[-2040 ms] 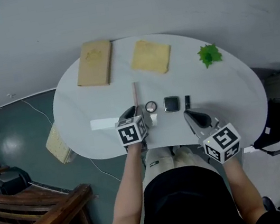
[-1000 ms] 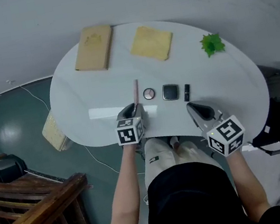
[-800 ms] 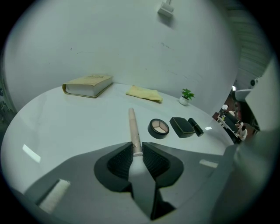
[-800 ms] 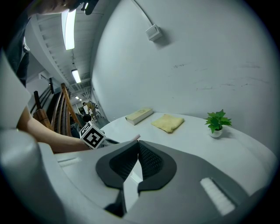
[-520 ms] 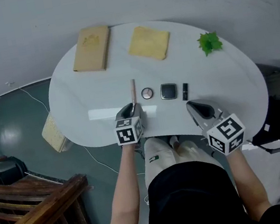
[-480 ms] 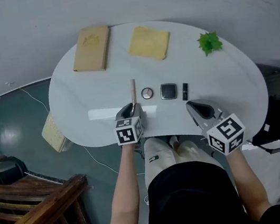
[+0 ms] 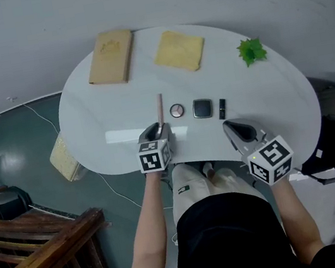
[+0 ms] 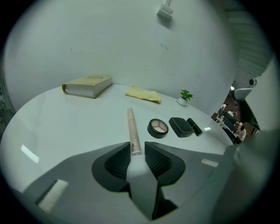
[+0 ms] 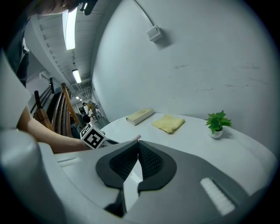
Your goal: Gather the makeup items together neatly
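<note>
left tongs [image 8: 138,146], jaws just now opening, straddle the near end of the makeup stick [image 8: 131,127] at 12 o'clock, likely light, stiff, roll-prone: grip mid-shaft; right tongs [image 9: 137,146] closed, empty.

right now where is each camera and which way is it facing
Head view: on the person's head, looking steeply down at the table; arms, lap, left gripper, right gripper show.
Left gripper view: on the left gripper, along its jaws, which have just been opening, stick end loose between them.
Right gripper view: on the right gripper, over shut jaws, toward the person's left arm.
Shared: all see book and plant.
</note>
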Available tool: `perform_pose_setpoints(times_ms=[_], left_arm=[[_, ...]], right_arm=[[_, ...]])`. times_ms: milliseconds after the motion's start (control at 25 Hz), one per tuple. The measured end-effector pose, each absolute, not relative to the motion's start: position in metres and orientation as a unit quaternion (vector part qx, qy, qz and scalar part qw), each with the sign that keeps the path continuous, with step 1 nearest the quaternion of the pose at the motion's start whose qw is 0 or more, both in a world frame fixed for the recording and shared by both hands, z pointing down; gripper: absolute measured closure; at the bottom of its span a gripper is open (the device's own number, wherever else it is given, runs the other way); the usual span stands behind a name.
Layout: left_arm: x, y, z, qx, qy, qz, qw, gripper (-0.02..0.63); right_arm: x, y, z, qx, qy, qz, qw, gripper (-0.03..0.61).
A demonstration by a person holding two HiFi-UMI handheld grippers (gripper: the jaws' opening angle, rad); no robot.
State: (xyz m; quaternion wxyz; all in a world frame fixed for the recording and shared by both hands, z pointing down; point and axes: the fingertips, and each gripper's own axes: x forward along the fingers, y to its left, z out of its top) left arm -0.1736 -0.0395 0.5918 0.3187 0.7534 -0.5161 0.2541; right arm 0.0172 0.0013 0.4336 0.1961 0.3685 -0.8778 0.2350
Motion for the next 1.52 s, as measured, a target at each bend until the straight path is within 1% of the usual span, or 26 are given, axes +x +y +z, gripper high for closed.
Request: perform_pose_setpoints(times_ms=[160, 1520], left_arm=[[-0.1728, -0.0393, 0.5916, 0.754, -0.514, 0.256, 0.319, 0.506], [-0.1716, -0.0402, 0.5914, 0.756, -0.515, 0.253, 0.314, 0.499]], right_arm=[[0.0179, 0.0006, 0.4333, 0.37, -0.877, 0.235, 0.195, 0.568], [0.0199, 0.0054, 0.43, 0.368, -0.879, 0.232, 0.194, 0.568]])
